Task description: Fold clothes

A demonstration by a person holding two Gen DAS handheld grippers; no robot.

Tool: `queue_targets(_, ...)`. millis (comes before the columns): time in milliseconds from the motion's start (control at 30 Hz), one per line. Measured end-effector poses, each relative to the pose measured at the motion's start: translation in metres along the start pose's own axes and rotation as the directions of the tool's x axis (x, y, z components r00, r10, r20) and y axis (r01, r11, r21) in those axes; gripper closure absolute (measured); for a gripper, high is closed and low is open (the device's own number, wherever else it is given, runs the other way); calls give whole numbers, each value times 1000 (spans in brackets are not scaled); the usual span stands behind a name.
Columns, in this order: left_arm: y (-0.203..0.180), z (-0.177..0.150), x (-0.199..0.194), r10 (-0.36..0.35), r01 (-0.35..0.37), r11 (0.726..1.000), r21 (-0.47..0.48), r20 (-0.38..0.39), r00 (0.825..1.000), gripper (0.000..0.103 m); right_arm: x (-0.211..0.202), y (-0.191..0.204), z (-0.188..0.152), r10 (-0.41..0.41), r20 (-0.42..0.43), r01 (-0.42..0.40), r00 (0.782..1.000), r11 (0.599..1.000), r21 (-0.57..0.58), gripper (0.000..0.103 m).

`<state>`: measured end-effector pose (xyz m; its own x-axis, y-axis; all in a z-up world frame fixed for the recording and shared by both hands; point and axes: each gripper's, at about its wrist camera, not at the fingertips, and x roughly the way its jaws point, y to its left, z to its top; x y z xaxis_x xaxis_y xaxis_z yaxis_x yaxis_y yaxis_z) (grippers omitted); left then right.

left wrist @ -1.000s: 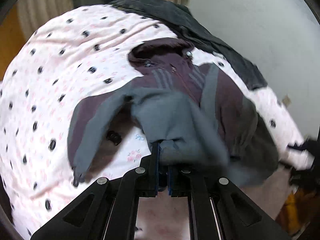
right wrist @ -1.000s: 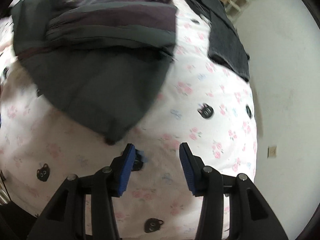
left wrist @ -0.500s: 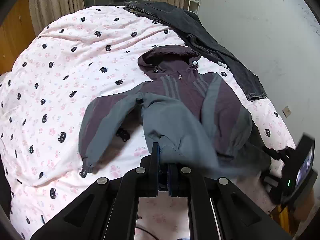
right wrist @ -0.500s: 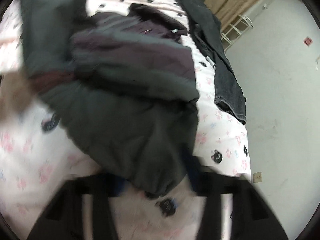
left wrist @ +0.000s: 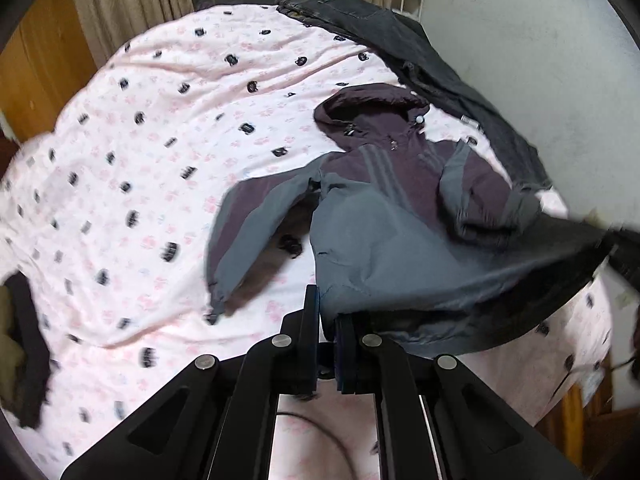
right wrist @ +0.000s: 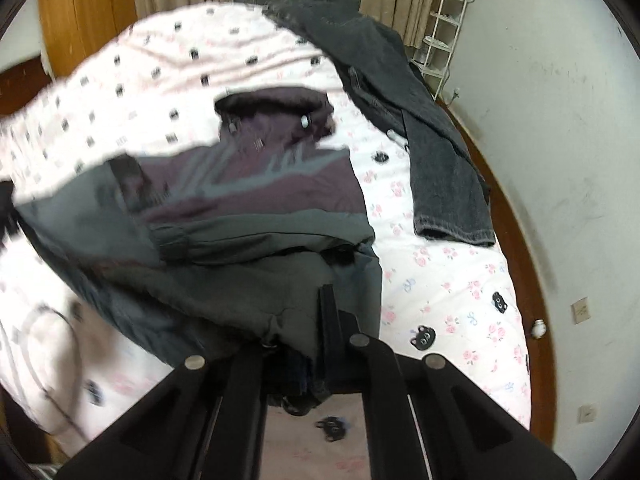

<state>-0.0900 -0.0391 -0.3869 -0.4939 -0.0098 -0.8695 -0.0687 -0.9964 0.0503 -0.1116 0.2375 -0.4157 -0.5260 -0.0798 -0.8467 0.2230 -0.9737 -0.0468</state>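
Jacket spread on the bed, hood toward the far edge, hem toward the near edge, long axis along the bed. Smooth purple and grey cloth, one sleeve lying out to the left. Left tool clamped on the lifted hem; right tool also closed on that hem. Dark jeans along the right edge. Pink quilt with cat faces; white wall, beige curtains behind.

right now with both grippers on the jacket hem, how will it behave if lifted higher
Probably floppy: the jacket sags between the left gripper and right gripper. Its loose sleeve lies on the bedspread and would likely dangle or drag. The smooth shell looks light, possibly slippery.
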Motion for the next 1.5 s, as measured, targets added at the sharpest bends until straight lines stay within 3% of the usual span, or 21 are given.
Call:
queue_targets(133, 0, -3, -22, 123, -123, 988, 93, 1, 992, 97, -11, 16, -7, 21, -23, -22, 1000, 999, -42, 98)
queue_targets(267, 5, -18, -35, 188, -180, 975, 128, -53, 981, 97, -9, 38, -28, 21, -75, -30, 997, 993, -111, 98)
queue_targets(400, 1, -55, -8, 257, -226, 949, 218, -123, 959, 97, -8, 60, -49, 18, -127, -40, 992, 983, -178, 98)
queue_targets(467, -4, -74, 14, 285, -239, 932, 272, -143, 948, 97, 5, 67, -63, -31, -146, -1, 989, 977, -212, 97)
queue_targets(533, -9, -91, 39, 317, -254, 908, 332, -149, 937, 97, 20, 72, -77, -91, -160, 49, 983, 968, -247, 91)
queue_targets(567, -10, -96, 48, 330, -262, 898, 354, -149, 932, 97, 28, 74, -84, -120, -167, 73, 979, 962, -264, 84)
queue_targets(600, -8, -101, 59, 342, -267, 891, 367, -159, 926, 97, 36, 77, -91, -150, -173, 97, 973, 955, -282, 70)
queue_targets(667, -1, -106, 73, 350, -270, 892, 363, -174, 920, 97, 48, 78, -104, -200, -178, 139, 964, 942, -305, 49)
queue_targets(767, 5, -113, 86, 353, -267, 890, 370, -188, 917, 94, 53, 63, -116, -241, -194, 184, 951, 945, -272, 37)
queue_targets(933, 0, -129, 97, 364, -245, 859, 450, -198, 910, 92, 62, 43, -127, -214, -261, 159, 941, 963, -219, 36)
queue_targets(1000, 1, -136, 101, 368, -236, 852, 468, -213, 905, 83, 61, 35, -131, -226, -272, 177, 936, 965, -193, 36)
queue_targets(1100, 13, -149, 117, 379, -228, 874, 430, -309, 872, 80, 74, 22, -145, -212, -361, 173, 908, 975, -139, 36)
queue_targets(1167, 27, -156, 119, 385, -242, 892, 383, -360, 850, 80, 71, 20, -148, -204, -377, 159, 903, 976, -147, 36)
queue_targets(1233, 40, -155, 105, 379, -264, 905, 334, -350, 857, 80, 62, 22, -149, -192, -372, 136, 908, 976, -172, 36)
queue_targets(1300, 50, -152, 83, 370, -281, 913, 297, -308, 876, 80, 40, 29, -151, -183, -327, 110, 927, 967, -230, 34)
queue_targets(1400, 55, -144, 54, 353, -296, 923, 246, -236, 905, 80, -8, 50, -152, -174, -203, 97, 964, 935, -342, 34)
queue_targets(1500, 54, -135, 33, 347, -312, 927, 210, -160, 924, 80, -41, 79, -145, -135, -92, 85, 986, 906, -416, 33)
